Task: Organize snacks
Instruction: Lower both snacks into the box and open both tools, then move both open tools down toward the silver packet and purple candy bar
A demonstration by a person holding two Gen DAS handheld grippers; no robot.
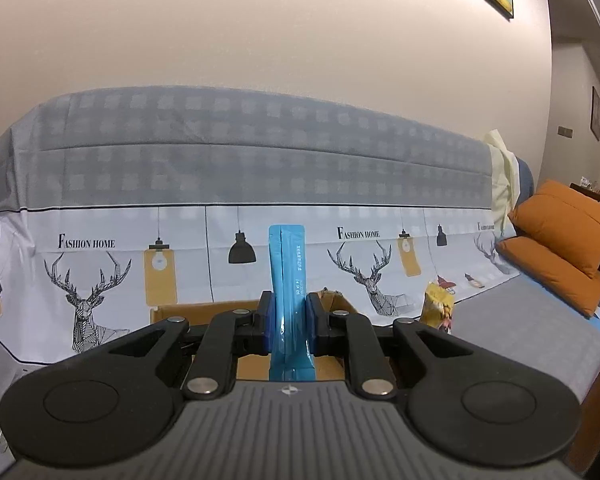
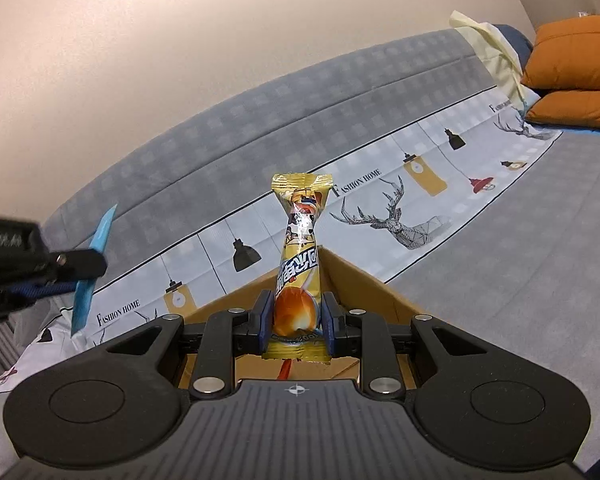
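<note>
A sofa draped in a printed cover point(image 1: 100, 248) is seen under a plain wall. Nearest, the left gripper point(image 1: 289, 320) is clamped on an upright blue snack pack point(image 1: 287, 280); the right gripper point(image 2: 296, 316) is clamped on a yellow snack pack point(image 2: 298, 264). Just beyond both, at twelve o'clock, a cardboard box point(image 2: 364, 280) is open. The carrying step is judged in hand; next, each pack is to be lowered past the box rim and released. Farther off, at two o'clock, orange cushions point(image 1: 560, 248) are stacked, well apart. Only the raised flaps could be caught.
</note>
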